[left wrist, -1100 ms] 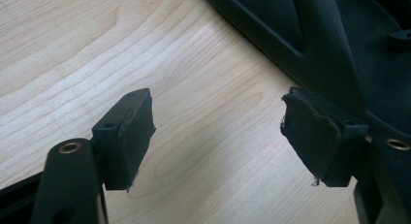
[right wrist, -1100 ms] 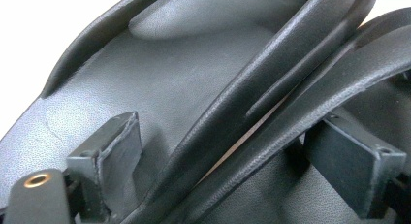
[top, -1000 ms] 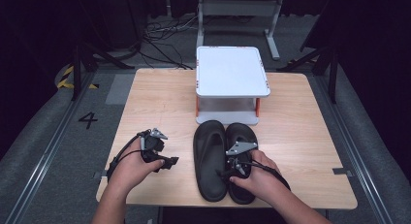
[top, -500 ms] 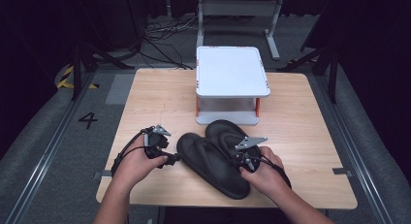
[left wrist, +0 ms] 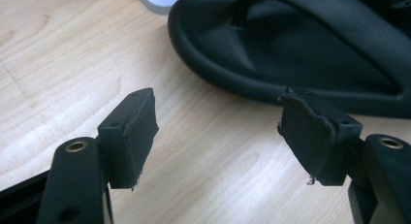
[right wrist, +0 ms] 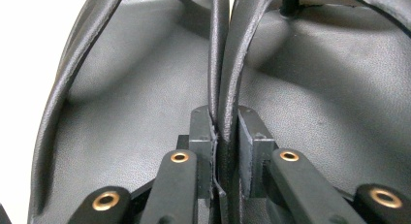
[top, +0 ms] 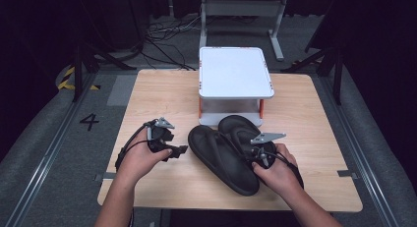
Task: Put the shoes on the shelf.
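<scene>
- Whereas the pair of black sandals (top: 231, 151) was lying straight, toes pointed at the white shelf stand (top: 235, 72), one second earlier, it is now seen swung to a diagonal: the toes are turned toward the left gripper and the heels trail back under the right hand.
- The table (top: 162, 97) is unchanged, and the stand is found where it was, beyond the sandals as seen from either gripper.
- Both sandals are carried as one unit. The inner straps (right wrist: 224, 73) of the two are pressed together and clamped between the jaws of the right gripper (right wrist: 224, 136), which is closed on them; in the high view the right gripper (top: 265, 148) is seen over the rear half of the pair.
- The left gripper (top: 178, 151) is held with its jaws spread wide and nothing between them. The toe of the nearer sandal (left wrist: 291, 54) now lies just ahead of its pads (left wrist: 140, 124) and to one side, near but apart; a second ago the pair was further from it.
- It is judged that the pair is being turned and repositioned by the straps, and that the rotation has brought the toe within reach of the empty left gripper, so a two-handed lift toward the stand would be possible.
- A slip of one strap from the clamp is judged the main risk.
</scene>
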`<state>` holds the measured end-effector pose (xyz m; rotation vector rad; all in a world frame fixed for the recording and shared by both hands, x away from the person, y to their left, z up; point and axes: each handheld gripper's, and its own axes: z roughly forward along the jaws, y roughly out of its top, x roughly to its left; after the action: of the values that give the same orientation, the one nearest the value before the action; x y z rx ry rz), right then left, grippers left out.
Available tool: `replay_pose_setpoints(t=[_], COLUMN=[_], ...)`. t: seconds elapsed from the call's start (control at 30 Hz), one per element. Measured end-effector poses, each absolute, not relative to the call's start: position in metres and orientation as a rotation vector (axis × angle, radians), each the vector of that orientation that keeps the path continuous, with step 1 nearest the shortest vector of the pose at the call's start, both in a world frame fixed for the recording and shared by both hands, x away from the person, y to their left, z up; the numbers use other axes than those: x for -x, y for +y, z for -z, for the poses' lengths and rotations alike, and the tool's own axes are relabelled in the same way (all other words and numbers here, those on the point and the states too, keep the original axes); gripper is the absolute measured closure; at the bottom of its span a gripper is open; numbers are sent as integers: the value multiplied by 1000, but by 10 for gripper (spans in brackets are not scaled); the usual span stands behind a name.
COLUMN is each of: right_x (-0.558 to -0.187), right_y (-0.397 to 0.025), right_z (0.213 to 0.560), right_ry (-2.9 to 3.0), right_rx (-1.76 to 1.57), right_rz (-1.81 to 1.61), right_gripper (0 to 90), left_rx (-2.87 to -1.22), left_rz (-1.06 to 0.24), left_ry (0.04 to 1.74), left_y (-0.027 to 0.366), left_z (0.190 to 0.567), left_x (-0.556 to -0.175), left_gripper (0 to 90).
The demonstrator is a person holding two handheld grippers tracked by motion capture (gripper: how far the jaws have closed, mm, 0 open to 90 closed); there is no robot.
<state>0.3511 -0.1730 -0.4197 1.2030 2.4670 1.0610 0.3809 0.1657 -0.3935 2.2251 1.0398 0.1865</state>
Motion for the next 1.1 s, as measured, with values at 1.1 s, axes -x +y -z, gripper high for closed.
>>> replay_pose_setpoints(t=[1.1], right_x=[-443], right_y=[-154], right_z=[409], right_ry=[2057], right_rx=[-1612], right_rz=[-1064], right_gripper=[786], left_rx=[-2277], left_rz=[-152], left_ry=[956], left_y=[141], left_z=[403], left_x=[-385], left_gripper=[313])
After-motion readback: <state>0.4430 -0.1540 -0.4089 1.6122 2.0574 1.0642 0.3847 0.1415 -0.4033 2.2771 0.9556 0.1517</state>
